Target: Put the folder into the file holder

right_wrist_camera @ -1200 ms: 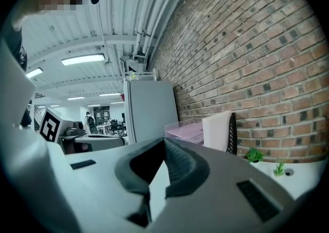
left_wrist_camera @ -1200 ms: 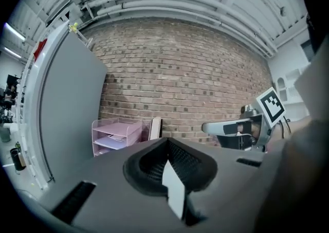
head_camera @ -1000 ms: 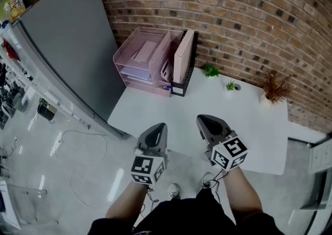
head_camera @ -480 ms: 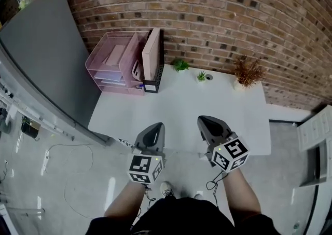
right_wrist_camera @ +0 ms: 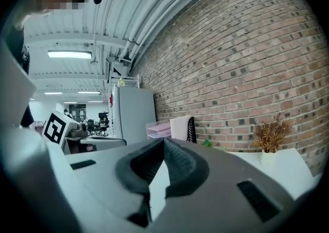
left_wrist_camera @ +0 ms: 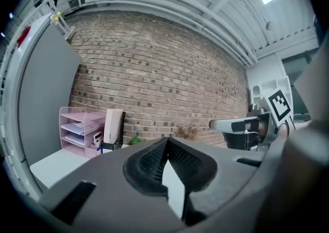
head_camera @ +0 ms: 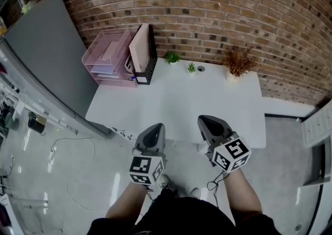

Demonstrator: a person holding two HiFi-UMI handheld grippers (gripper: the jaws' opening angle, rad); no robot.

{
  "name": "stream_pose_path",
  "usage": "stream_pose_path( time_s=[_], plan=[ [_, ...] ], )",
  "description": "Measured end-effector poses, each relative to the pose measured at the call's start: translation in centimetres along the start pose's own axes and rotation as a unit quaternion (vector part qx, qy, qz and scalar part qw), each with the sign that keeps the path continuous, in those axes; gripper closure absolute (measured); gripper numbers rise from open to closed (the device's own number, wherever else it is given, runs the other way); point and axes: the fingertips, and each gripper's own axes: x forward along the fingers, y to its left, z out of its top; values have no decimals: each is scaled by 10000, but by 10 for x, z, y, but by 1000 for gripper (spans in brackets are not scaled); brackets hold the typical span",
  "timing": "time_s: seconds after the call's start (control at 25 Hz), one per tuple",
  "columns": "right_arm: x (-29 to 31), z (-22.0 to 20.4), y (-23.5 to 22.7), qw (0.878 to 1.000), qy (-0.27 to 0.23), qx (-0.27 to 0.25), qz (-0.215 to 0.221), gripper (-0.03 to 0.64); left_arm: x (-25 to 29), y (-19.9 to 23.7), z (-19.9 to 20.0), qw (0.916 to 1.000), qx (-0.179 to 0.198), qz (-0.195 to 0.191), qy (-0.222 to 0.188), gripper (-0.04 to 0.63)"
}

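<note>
Folder (head_camera: 138, 48) stands in file holder (head_camera: 152, 55), right of trays (head_camera: 106, 57).

The pink trays (head_camera: 98, 68) hold perhaps papers, too small to tell.

1. The left gripper (head_camera: 154, 130) is held out in front of the body. Its jaws are shut and empty.
2. The right gripper (head_camera: 206, 123) is held just beside it. Its jaws are shut and empty too.
3. Both are pointed forward, side by side but apart.
4. The left arm (head_camera: 124, 205) and right arm (head_camera: 245, 193) are stretched forward.
</note>
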Motion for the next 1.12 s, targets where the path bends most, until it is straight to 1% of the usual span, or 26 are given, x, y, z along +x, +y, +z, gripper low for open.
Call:
stream_pose_path(
  time_s=[0.16, 0.28, 0.48, 0.64, 0.84, 1.12],
  plan=[
    [-25, -1, 0, 9996, -23, 37, 263, 614, -16, -31, 0, 9998, 27, 220, 1, 591],
    [-37, -3, 3, 9987, -37, 32, 508, 614, -28, -46, -2, 9990, 32, 447, -18, 591],
    [-48, -11, 12, 9962, -24, 51, 868, 614, -46, -63, -9, 9972, 64, 751, -1, 591],
    [-52, -17, 16, 9943, -6, 121, 1058, 614, -56, -69, -13, 9955, -3, 951, 1, 591],
    [-57, -17, 16, 9935, 9, 109, 1132, 614, -57, -74, -12, 9947, 59, 1023, -63, 591],
    [-61, -17, 10, 9934, 1, 156, 1137, 614, -50, -80, -10, 9948, 49, 1012, -80, 591]
  ],
)
